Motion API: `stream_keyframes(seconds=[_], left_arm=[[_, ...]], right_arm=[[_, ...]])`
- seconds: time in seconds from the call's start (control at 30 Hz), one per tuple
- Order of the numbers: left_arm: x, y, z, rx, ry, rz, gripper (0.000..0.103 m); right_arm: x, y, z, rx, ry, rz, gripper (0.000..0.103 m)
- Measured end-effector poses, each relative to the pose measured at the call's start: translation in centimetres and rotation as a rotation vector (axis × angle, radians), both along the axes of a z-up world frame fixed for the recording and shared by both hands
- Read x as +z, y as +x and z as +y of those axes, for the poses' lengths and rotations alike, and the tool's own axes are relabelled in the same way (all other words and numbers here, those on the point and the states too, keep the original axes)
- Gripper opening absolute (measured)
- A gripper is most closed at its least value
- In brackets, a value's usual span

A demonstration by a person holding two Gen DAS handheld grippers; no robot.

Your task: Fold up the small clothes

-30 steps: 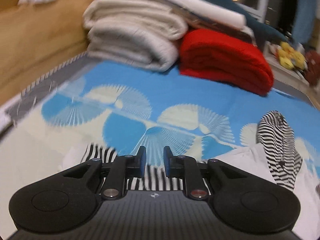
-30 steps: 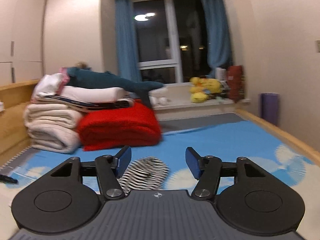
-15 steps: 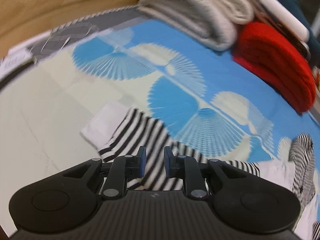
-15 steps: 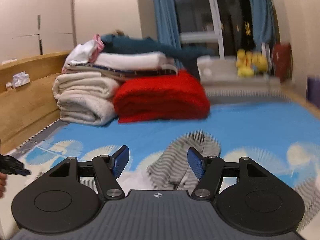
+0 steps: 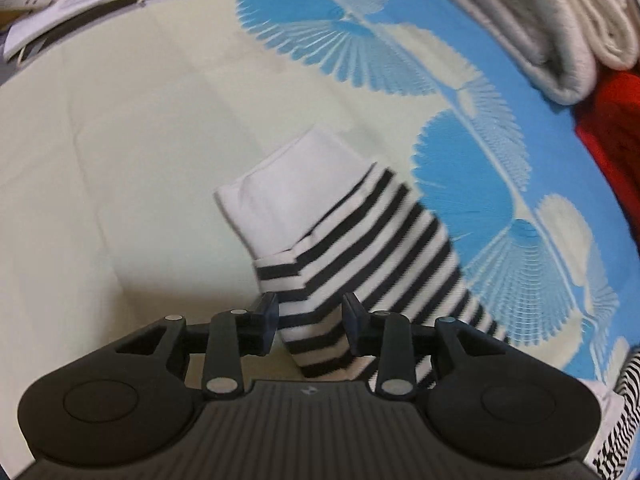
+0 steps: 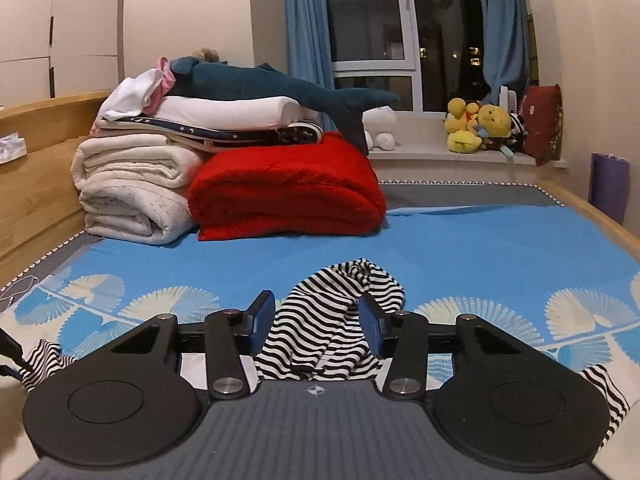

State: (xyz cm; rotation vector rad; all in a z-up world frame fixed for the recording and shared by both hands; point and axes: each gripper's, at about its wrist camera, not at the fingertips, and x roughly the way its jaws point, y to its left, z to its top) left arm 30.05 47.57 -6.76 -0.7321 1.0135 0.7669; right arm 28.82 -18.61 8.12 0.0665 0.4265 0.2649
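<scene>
A small black-and-white striped garment lies spread on the blue-and-cream bed sheet (image 5: 160,128). In the left wrist view its striped sleeve (image 5: 372,248) with a white cuff (image 5: 288,188) points away from me. My left gripper (image 5: 310,316) is open, its fingers on either side of the sleeve's near part. In the right wrist view the garment's striped hood (image 6: 344,304) bunches up ahead. My right gripper (image 6: 316,322) is open with the hood between its fingers.
A red folded blanket (image 6: 288,192) and cream folded blankets (image 6: 132,192) are stacked at the head of the bed, with a plush shark (image 6: 280,92) on top. Plush toys (image 6: 476,128) sit on the window sill. White devices and cables (image 5: 68,4) lie at the far left.
The left gripper tilted down and came in over the sleeve, and its jaws opened wider. The right gripper lowered toward the hood, which now sits between its fingers.
</scene>
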Motion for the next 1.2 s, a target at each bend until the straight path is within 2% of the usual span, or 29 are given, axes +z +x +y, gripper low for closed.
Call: stream_keyframes(seconds=[0.17, 0.2, 0.27, 0.37, 0.43, 0.47, 0.57, 0.67, 0.77, 0.8, 0.83, 0.9, 0.93, 0.97, 1.03, 1.07, 1.13, 1.2], left_arm=[[-0.1, -0.6, 0.3, 0.037, -0.005, -0.015, 0.038], [0.0, -0.7, 0.3, 0.043, -0.008, -0.024, 0.029], [0.3, -0.8, 0.0, 0.036, 0.005, -0.028, 0.005], [2.5, -0.3, -1.4, 0.025, 0.091, -0.049, 0.004], [5.1, 0.6, -3.5, -0.042, 0.165, -0.099, 0.004], [6.7, 1.2, -5.1, -0.096, 0.206, -0.137, 0.004], [12.0, 2.1, -12.4, -0.294, 0.291, -0.277, 0.004], [16.3, 2.3, -21.4, -0.533, 0.285, -0.402, 0.003], [19.0, 1.8, -31.3, -0.819, 0.275, -0.467, 0.004], [19.2, 1.5, -34.0, -0.909, 0.240, -0.480, 0.005], [19.3, 1.1, -36.3, -0.999, 0.171, -0.495, 0.007], [18.9, 0.5, -39.6, -1.166, -0.008, -0.511, 0.025], [18.7, 0.1, -40.2, -1.193, -0.038, -0.526, 0.027], [18.4, -0.1, -40.3, -1.176, -0.024, -0.544, 0.029], [17.0, 0.1, -38.9, -1.066, 0.006, -0.538, 0.030], [15.7, 0.7, -37.8, -0.980, 0.027, -0.486, 0.030], [13.6, 2.1, -36.5, -0.852, 0.104, -0.305, 0.030], [12.0, 3.3, -35.4, -0.785, 0.181, -0.180, 0.030]], right_arm=[[-0.5, 0.1, -0.4, -0.014, -0.003, 0.010, 0.048], [-0.5, 0.2, -0.6, -0.017, -0.003, 0.012, 0.048], [-0.6, 0.3, -0.9, -0.027, -0.003, 0.015, 0.048], [-0.6, 0.6, -1.6, -0.047, 0.000, 0.019, 0.048], [-0.5, 0.9, -2.1, -0.057, -0.008, 0.032, 0.048], [-0.6, 1.2, -2.4, -0.061, -0.019, 0.047, 0.047], [-0.8, 1.8, -3.6, -0.084, -0.033, 0.094, 0.034], [-1.3, 2.8, -5.3, -0.133, 0.007, 0.171, 0.028], [-2.3, 3.6, -7.0, -0.187, 0.106, 0.261, 0.028], [-2.8, 3.9, -7.5, -0.204, 0.146, 0.300, 0.029], [-3.3, 4.0, -7.9, -0.218, 0.181, 0.335, 0.029], [-4.4, 4.2, -8.8, -0.247, 0.249, 0.404, 0.030], [-5.1, 4.2, -9.3, -0.265, 0.289, 0.441, 0.030], [-5.6, 4.3, -9.7, -0.280, 0.328, 0.473, 0.030], [-6.8, 4.2, -10.7, -0.312, 0.397, 0.535, 0.030], [-7.3, 4.1, -11.0, -0.327, 0.422, 0.563, 0.030], [-8.5, 3.8, -11.4, -0.355, 0.452, 0.612, 0.032], [-9.5, 3.9, -11.5, -0.374, 0.468, 0.653, 0.032]])
